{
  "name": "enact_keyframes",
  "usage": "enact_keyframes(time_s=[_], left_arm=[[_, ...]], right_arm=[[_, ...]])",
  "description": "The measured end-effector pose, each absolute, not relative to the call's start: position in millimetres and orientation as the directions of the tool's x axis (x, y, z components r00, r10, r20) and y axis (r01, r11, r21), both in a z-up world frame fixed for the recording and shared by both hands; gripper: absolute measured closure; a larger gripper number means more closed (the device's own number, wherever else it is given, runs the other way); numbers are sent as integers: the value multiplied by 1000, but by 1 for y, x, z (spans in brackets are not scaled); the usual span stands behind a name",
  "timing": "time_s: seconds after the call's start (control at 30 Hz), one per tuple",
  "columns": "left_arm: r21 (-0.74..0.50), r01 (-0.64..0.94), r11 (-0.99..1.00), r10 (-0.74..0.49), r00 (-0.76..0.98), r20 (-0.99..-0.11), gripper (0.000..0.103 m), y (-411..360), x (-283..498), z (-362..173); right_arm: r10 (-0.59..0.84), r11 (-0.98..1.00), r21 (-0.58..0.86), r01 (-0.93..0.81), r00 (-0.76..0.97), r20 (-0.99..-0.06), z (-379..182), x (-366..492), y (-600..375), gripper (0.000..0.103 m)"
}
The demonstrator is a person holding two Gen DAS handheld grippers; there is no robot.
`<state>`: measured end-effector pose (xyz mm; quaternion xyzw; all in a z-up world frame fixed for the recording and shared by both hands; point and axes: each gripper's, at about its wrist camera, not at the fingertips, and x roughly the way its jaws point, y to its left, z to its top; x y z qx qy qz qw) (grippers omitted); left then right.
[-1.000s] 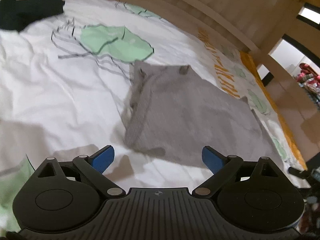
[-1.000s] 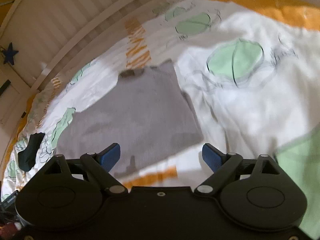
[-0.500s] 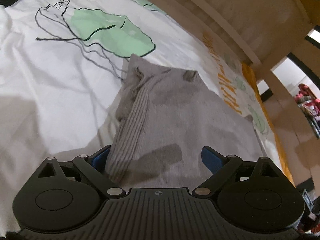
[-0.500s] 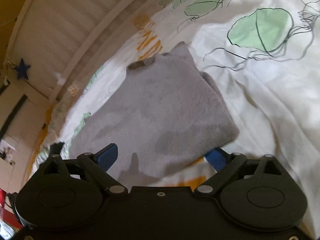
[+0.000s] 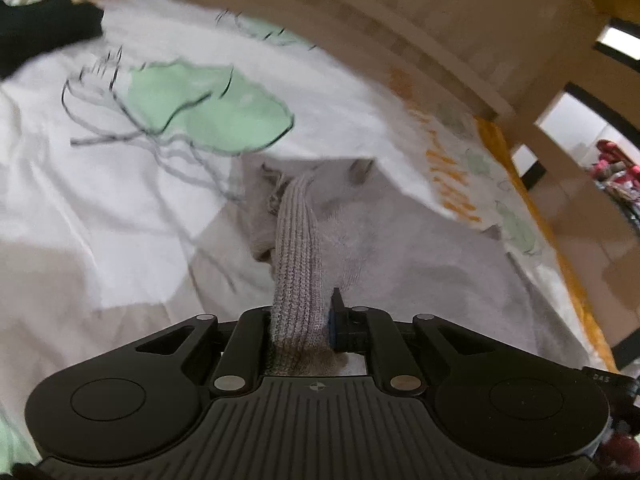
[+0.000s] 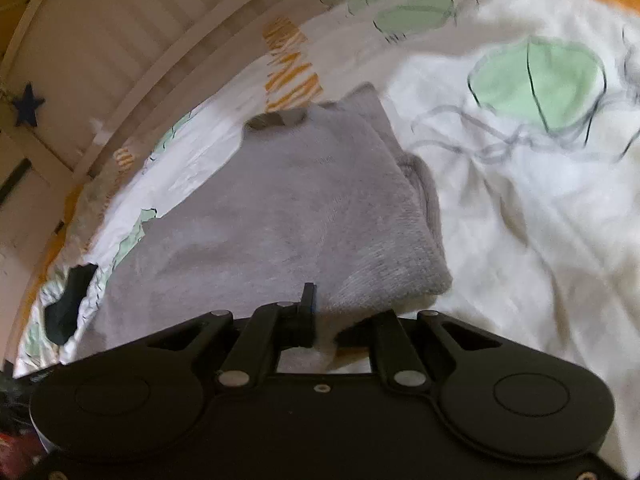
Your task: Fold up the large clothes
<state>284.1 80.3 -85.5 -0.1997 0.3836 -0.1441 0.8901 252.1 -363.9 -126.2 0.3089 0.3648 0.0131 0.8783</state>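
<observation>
A: So where's the sweater point(image 5: 400, 248)?

B: One grey knit, lying on the bedsheet point(image 5: 100, 200) near the headboard point(image 5: 400, 20). Soft, floppy, light, so grab the ribbed hem corners. Left gripper point(image 5: 304, 320) is closing on the hem, right gripper point(image 6: 324, 312) clamped on the hem too. Two grippers, one dark garment point(image 5: 36, 36) beyond.

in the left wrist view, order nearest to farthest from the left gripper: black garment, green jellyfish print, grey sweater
1. grey sweater: pinched between the left gripper's closing jaws.
2. green jellyfish print: beyond the sweater, up and left.
3. black garment: far top-left corner.
</observation>
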Motion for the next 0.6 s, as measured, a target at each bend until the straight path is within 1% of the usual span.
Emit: enact_keyframes(time_s=[0.1, 0.23, 0.37, 0.5, 0.57, 0.6], left_arm=[[-459, 128, 879, -419, 665, -617, 92, 86, 273, -68], [-467, 144, 872, -440, 649, -621, 92, 100, 248, -56], [-460, 159, 873, -454, 607, -652, 92, 117, 216, -51], [-444, 162, 881, -454, 552, -699, 92, 133, 185, -58], [-416, 150, 897, -429, 528, -733, 92, 137, 175, -67], [-390, 142, 910, -404, 520, -753, 90, 136, 172, -73]], right_arm=[[236, 819, 543, 185, 754, -613, -109, 239, -361, 89], [262, 810, 561, 170, 751, -606, -96, 217, -359, 89], [312, 798, 583, 152, 724, -615, -86, 188, -352, 89], [360, 814, 567, 124, 659, -661, -82, 155, -340, 89], [385, 817, 564, 121, 613, -690, -85, 141, -334, 88], [388, 821, 557, 126, 593, -705, -88, 137, -332, 88]])
